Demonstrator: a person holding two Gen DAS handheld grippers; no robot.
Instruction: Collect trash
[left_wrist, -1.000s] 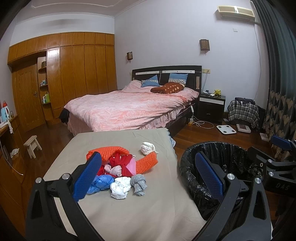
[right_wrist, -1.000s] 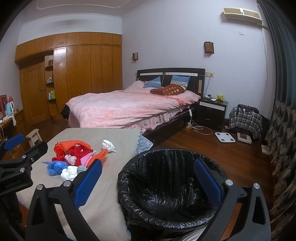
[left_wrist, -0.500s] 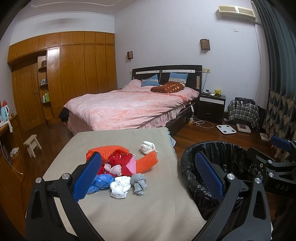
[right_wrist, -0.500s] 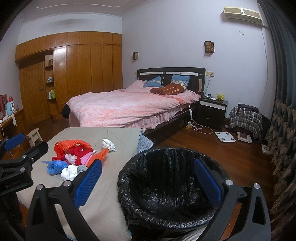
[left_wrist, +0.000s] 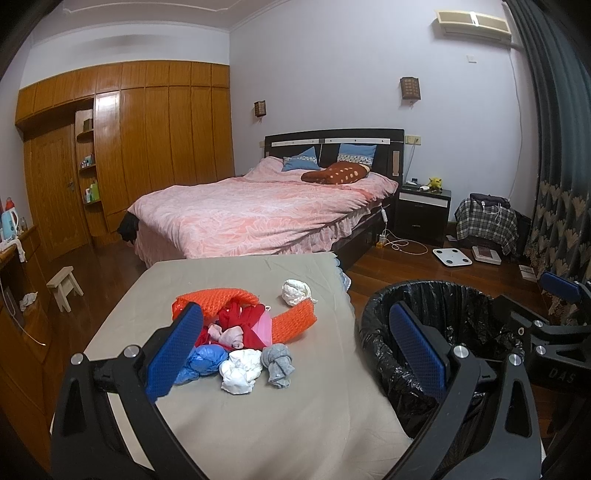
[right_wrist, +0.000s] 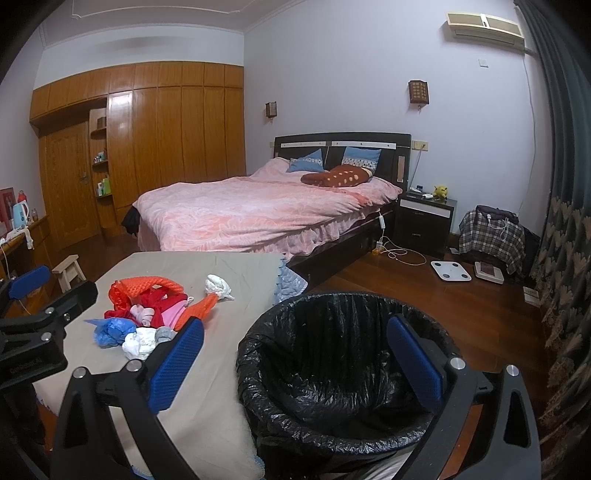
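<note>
A pile of trash lies on the grey-covered table (left_wrist: 258, 413): orange foam netting (left_wrist: 218, 301), red scraps (left_wrist: 245, 321), a blue bag (left_wrist: 201, 363), a white wad (left_wrist: 240, 374), a grey knot (left_wrist: 277, 363) and a separate white wad (left_wrist: 295, 291). The pile also shows in the right wrist view (right_wrist: 147, 314). A bin with a black liner (right_wrist: 332, 369) stands right of the table and looks empty; it also shows in the left wrist view (left_wrist: 436, 332). My left gripper (left_wrist: 291, 350) is open and empty above the table's near side. My right gripper (right_wrist: 295, 365) is open and empty above the bin.
A pink-covered bed (left_wrist: 266, 210) stands behind the table. A nightstand (left_wrist: 423, 210), a plaid-draped seat (left_wrist: 485, 223) and floor scales (left_wrist: 452, 256) are at the right. A small stool (left_wrist: 64, 286) and wooden wardrobes (left_wrist: 147, 147) are at the left. Curtains (right_wrist: 565, 258) hang at far right.
</note>
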